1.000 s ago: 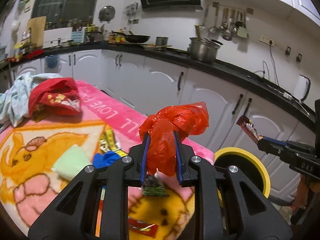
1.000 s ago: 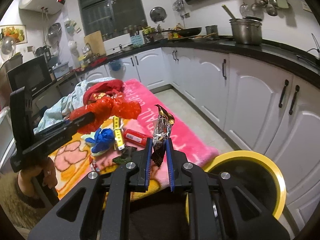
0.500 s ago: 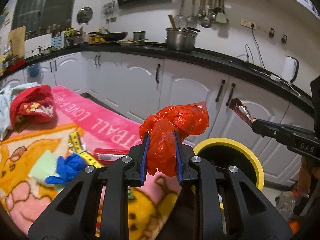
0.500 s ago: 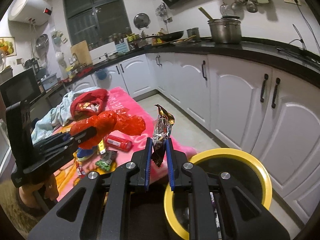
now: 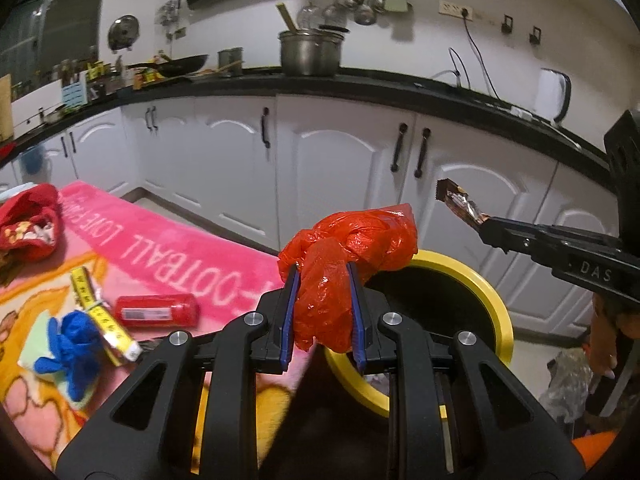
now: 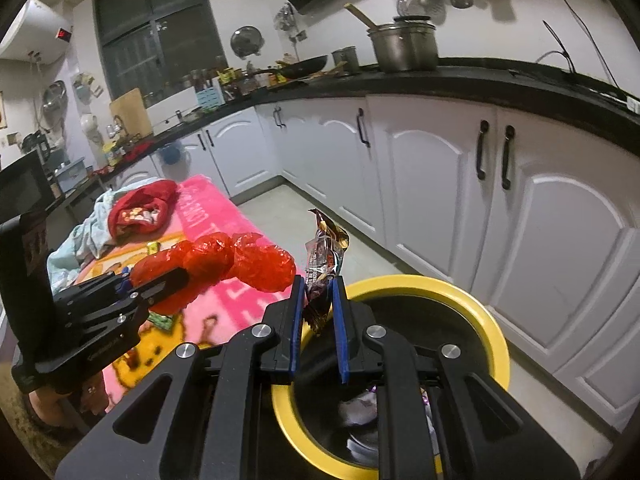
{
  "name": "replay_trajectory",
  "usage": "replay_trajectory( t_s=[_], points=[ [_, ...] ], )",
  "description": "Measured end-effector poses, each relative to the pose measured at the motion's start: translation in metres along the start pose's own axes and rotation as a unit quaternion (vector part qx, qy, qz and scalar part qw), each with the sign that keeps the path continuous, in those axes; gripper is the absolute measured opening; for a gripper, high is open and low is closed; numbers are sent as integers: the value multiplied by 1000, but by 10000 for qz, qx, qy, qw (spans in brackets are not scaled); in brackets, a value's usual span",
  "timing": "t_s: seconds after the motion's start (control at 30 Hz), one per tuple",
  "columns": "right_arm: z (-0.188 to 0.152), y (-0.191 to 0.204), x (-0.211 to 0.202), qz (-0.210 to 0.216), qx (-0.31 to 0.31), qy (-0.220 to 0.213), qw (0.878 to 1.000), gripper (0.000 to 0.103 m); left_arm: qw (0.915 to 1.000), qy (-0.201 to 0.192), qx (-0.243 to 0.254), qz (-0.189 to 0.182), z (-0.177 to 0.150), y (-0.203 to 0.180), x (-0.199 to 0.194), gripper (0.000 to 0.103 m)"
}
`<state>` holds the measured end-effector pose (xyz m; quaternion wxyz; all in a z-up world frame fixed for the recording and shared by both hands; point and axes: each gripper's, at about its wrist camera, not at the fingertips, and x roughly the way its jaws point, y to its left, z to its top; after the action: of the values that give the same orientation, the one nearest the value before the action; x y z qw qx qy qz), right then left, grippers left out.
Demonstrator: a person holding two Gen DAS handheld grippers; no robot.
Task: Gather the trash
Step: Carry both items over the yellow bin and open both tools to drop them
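Left gripper (image 5: 322, 280) pinches a crumpled red plastic bag (image 5: 348, 248) between its blue pads, gripped at the bunched lower part; the knotted bulk sticks out past the tips, just over the near rim of the yellow-rimmed bin (image 5: 496, 312). Right gripper (image 6: 317, 288) has jaws pressed onto one snack wrapper (image 6: 325, 256), held by its lower end, the rest standing up above the pads, over the bin's edge.

Handling guess: both are light, soft and crinkly. The bag is slippery film that springs open, so a pinch across the wad holds best. The wrapper is thin foil and flops, so a grip near one end works.

Bin interior is dark with some trash already visible at the bottom.

Count: one red bag, one wrapper, one bin, two grippers. On the pink blanket (image 5: 168, 248): one red packet (image 5: 158, 311), one blue glove (image 5: 70, 350), one yellow tape measure (image 5: 102, 318), one red pouch (image 5: 28, 220). Small green item (image 6: 162, 321) is under the left gripper in the right view, unclear what.
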<state>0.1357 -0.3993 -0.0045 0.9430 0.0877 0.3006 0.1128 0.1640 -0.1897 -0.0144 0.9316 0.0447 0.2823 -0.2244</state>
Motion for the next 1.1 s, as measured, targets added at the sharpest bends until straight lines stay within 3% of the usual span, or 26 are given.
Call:
replay_trajectory(
  t_s=[0.53,1.1],
  points=[
    [-26,-43,17,-296,269,397,9984,14,9963,630,528,-263,-27,-48,50,16],
    [-44,-69,43,-361,590,822,9942,16,9907,1113,622,-476,-46,-62,78,18]
  ],
)
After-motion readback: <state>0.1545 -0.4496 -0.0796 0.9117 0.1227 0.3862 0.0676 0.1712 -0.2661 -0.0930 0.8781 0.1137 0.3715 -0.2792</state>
